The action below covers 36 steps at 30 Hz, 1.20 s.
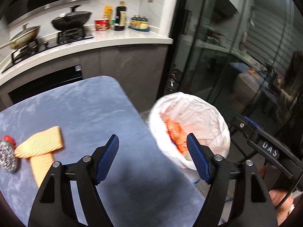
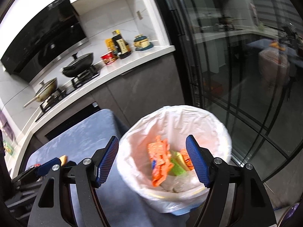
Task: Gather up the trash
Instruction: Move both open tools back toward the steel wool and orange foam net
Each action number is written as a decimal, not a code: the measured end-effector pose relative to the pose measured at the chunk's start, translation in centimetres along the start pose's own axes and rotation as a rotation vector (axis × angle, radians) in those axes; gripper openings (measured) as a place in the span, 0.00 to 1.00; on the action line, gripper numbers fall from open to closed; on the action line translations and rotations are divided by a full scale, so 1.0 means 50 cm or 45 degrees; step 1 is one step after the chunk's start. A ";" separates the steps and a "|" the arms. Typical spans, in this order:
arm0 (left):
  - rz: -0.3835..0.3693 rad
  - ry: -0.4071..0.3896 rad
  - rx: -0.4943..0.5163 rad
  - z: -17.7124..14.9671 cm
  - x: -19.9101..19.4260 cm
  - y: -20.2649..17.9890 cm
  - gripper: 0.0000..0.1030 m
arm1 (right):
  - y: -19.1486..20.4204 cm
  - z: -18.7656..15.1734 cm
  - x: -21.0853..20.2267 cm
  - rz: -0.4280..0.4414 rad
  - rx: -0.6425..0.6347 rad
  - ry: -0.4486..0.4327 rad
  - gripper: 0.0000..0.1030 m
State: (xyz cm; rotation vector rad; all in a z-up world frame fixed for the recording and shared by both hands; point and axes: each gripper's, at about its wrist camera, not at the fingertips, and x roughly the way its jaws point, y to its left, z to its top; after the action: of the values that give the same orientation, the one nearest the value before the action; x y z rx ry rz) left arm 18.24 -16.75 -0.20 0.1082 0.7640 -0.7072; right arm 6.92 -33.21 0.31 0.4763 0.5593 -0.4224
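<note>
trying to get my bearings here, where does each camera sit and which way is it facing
Left wrist: rides on the left tongs, looking forward and down over the blue table with its sponge cloth and steel scrubber; its own open fingers show, plus the right tongs and a bit of hand at the right.
Right wrist: rides on the right tongs, looking down into the lined trash bin holding orange wrappers; its open fingers show, the left tongs at the lower left.
Shared: bin, table, kitchen counter with stove.
</note>
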 end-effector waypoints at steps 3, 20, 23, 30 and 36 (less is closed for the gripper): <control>0.048 -0.021 -0.049 -0.002 -0.026 0.042 0.69 | 0.041 -0.008 -0.007 0.036 -0.038 0.007 0.69; 0.405 -0.082 -0.318 -0.096 -0.173 0.325 0.84 | 0.310 -0.128 0.017 0.240 -0.267 0.172 0.75; 0.458 -0.079 -0.369 -0.112 -0.190 0.379 0.87 | 0.364 -0.164 0.031 0.286 -0.307 0.221 0.75; 0.539 -0.065 -0.500 -0.159 -0.228 0.490 0.88 | 0.466 -0.233 0.075 0.344 -0.411 0.315 0.75; 0.564 -0.047 -0.537 -0.179 -0.224 0.527 0.89 | 0.513 -0.266 0.116 0.353 -0.454 0.372 0.75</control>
State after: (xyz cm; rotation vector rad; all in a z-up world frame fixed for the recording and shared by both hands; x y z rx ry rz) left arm 23.65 12.59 -3.39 -0.1175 0.8039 -0.1198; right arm 18.86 -6.81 -5.06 0.2658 0.8207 0.0172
